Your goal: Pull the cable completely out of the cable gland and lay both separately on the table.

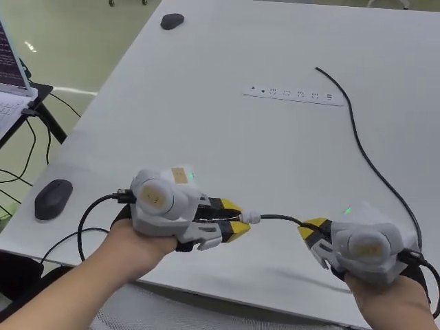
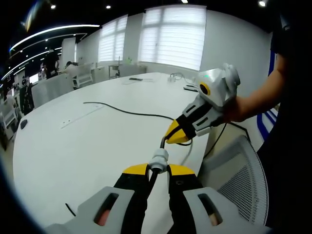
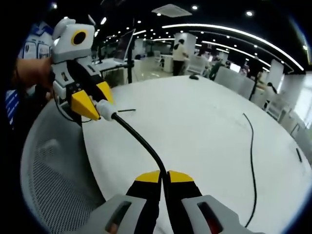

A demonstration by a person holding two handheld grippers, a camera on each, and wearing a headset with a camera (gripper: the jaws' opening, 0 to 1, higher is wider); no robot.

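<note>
Over the near edge of the table [image 1: 206, 124], the left gripper [image 1: 239, 218] clamps the white cable gland [image 1: 251, 217] while the right gripper [image 1: 311, 229] pinches the black cable [image 1: 278, 218] nearby, seemingly ready to pull them apart.

left gripper [image 1: 242, 218] clamping gland [image 1: 253, 218], right gripper [image 1: 309, 230] clamping cable [image 1: 278, 218]

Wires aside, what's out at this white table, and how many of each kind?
Tongs: 2 (left tongs, shut on the cable gland; right tongs, shut on the cable)
Cable gland: 1
Computer mice: 2 (far mouse, near mouse)
Power strip: 1
Total: 6
</note>
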